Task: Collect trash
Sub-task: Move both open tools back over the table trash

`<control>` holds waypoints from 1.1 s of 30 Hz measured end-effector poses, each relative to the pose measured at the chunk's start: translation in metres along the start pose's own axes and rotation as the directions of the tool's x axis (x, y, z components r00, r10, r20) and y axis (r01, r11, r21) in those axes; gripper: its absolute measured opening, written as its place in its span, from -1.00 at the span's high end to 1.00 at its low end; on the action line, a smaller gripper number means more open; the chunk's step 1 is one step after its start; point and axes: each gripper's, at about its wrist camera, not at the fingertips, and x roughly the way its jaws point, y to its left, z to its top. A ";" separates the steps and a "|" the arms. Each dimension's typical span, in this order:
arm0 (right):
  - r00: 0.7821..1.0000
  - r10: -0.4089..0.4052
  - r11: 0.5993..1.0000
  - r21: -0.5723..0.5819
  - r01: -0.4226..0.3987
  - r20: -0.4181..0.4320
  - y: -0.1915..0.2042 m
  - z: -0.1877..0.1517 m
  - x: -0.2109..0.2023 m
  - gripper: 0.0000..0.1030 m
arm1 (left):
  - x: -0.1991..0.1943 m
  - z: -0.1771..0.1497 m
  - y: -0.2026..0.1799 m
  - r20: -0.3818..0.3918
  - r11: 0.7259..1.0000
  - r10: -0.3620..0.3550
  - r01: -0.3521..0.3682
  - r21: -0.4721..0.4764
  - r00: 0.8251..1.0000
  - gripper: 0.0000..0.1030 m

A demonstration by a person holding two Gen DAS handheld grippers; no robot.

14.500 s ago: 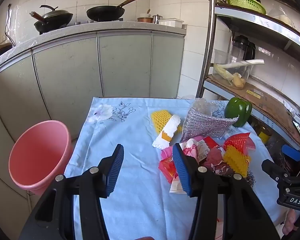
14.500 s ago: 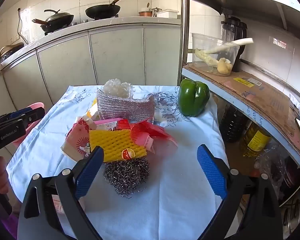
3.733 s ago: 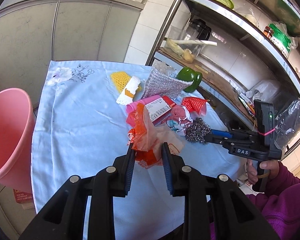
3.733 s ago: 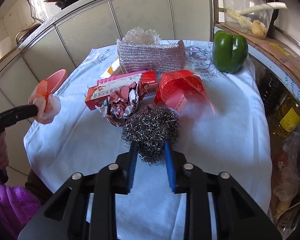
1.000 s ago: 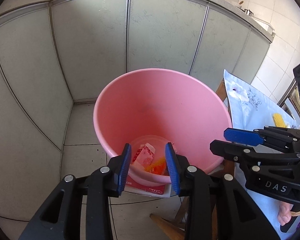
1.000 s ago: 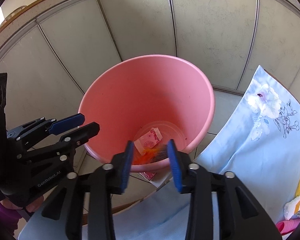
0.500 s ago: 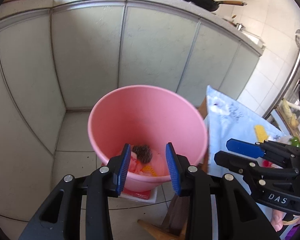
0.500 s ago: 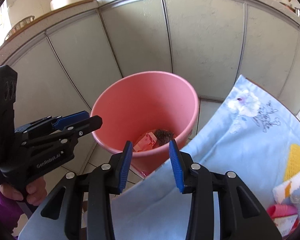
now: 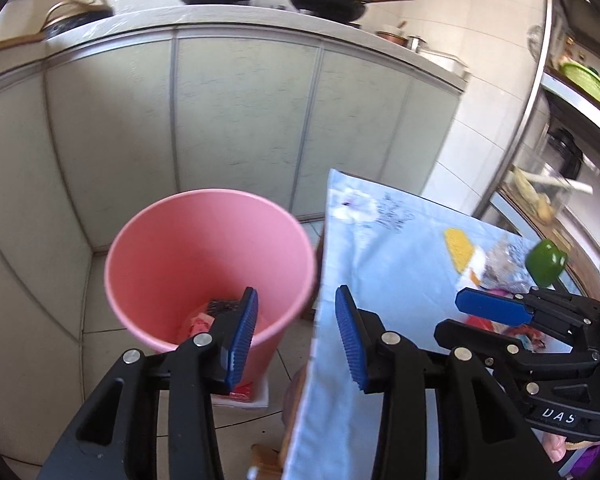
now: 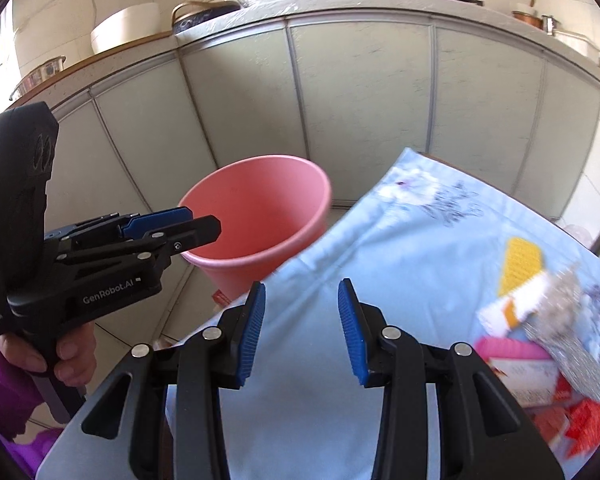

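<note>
The pink bucket [image 9: 210, 264] [image 10: 260, 208] stands on the floor left of the table, with a steel wool ball [image 9: 222, 306] and wrappers [image 9: 198, 324] at its bottom. My left gripper [image 9: 296, 300] [image 10: 196, 222] hovers above the bucket's right rim; its jaws are opening and nothing is between them. My right gripper [image 10: 300, 292] [image 9: 460, 318] stands open and empty over the near left part of the blue tablecloth [image 10: 380, 248]. Farther right on the cloth lie a yellow foam net [image 10: 520, 264], a silver scrub pad [image 10: 568, 320], a pink box [image 10: 516, 360] and a red net [image 10: 580, 424].
A green pepper [image 9: 546, 262] sits at the far right of the table. Grey cabinets [image 9: 240, 120] with pans on the counter run behind the bucket. A metal shelf post [image 9: 528, 92] rises at the right. A hand [image 10: 66, 360] holds the left gripper's handle.
Both grippers have pulled back and up from the bucket and swung right toward the table. The left jaws stand wider. The steel wool now lies in the bucket.
</note>
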 end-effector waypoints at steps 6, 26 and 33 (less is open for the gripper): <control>0.998 -0.061 0.997 0.047 0.059 0.034 -0.020 -0.020 -0.032 0.25 | -0.001 0.000 -0.027 -0.003 0.998 -0.046 0.046 0.041 0.999 0.23; 0.964 -0.244 0.924 0.327 0.199 0.103 -0.134 -0.077 -0.100 0.25 | 0.037 0.025 -0.161 -0.088 0.933 -0.271 0.284 0.220 0.958 0.23; 0.965 -0.242 0.920 0.340 0.194 0.104 -0.151 -0.088 -0.101 0.25 | 0.076 0.029 -0.214 -0.152 0.906 -0.314 0.344 0.248 0.937 0.23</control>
